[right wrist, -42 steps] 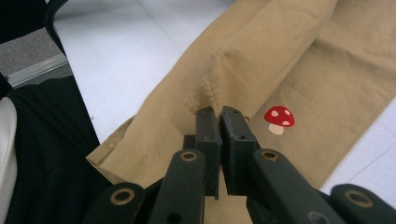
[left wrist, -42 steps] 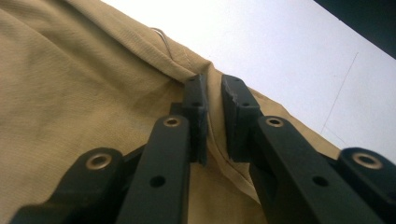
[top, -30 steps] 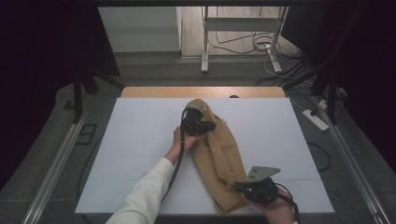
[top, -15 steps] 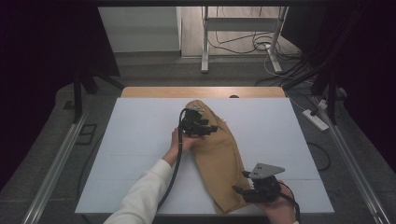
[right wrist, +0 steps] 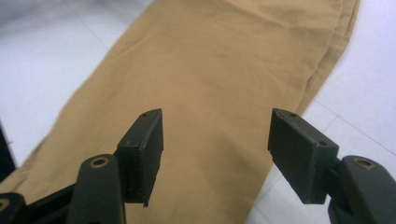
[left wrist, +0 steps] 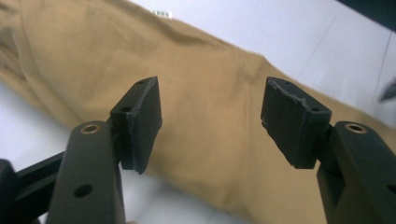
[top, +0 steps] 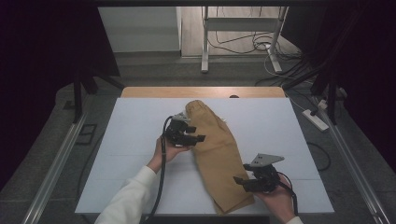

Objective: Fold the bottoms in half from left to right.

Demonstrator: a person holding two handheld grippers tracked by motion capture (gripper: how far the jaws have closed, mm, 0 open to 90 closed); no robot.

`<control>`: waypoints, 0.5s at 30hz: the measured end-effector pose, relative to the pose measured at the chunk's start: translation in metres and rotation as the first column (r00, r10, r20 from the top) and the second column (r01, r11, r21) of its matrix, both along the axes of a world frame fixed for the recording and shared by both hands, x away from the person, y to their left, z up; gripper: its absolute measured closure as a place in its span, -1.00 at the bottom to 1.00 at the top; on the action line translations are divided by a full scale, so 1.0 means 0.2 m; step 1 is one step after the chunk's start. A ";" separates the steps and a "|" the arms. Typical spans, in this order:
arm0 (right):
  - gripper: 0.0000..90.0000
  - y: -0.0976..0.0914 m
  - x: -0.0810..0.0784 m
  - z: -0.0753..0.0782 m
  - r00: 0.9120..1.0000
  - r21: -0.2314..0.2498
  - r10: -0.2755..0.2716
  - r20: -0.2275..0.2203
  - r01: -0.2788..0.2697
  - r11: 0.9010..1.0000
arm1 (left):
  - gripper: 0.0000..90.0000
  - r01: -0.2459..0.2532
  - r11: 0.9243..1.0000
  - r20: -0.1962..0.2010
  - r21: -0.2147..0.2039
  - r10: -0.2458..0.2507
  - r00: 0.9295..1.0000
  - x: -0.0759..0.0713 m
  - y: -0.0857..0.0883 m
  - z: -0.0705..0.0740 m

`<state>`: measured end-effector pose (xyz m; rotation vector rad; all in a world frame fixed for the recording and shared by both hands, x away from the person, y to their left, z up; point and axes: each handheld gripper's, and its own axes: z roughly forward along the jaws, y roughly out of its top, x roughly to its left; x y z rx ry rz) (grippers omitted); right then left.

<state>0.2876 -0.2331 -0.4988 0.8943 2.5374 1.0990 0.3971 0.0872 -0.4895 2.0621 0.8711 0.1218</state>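
While both grippers hover above it, the table (top: 130,140) shows as a white, matte sheet with faint seams, laid over a wooden top whose far edge peeks out as a tan strip. Around it the room is dim: grey floor, metal rails along both sides, a white power strip (top: 316,120) to the right, loose cables and the legs of a metal frame (top: 204,42) beyond the far edge.

A folded pair of tan trousers (top: 219,154) lies flat on the table, running from the far middle toward the near edge. The left gripper (top: 190,136) sits just beside the trousers' upper part; its fingers (left wrist: 140,121) stand apart with nothing between them, the cloth spread beneath and ahead of them. The right gripper (top: 243,181) sits at the trousers' near end; its fingers (right wrist: 142,151) are likewise spread wide and empty, the cloth below and ahead.

A small white label (left wrist: 162,14) shows at the trousers' far edge beyond the left fingers; its writing is too blurred to read.
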 end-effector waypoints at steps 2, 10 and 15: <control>-0.19 0.00 0.02 -0.01 1.000 -0.002 -0.003 -0.007 0.003 1.000 | -0.18 0.000 1.000 0.002 0.010 0.000 1.000 -0.02 0.01 -0.01; -0.19 0.02 0.10 -0.03 1.000 -0.023 -0.016 -0.013 0.016 1.000 | -0.22 -0.017 0.999 0.004 0.036 0.016 1.000 -0.12 0.09 -0.03; -0.19 0.04 0.15 -0.01 1.000 -0.019 -0.017 -0.004 0.017 1.000 | -0.24 -0.033 0.999 0.013 0.041 0.033 0.999 -0.18 0.15 -0.02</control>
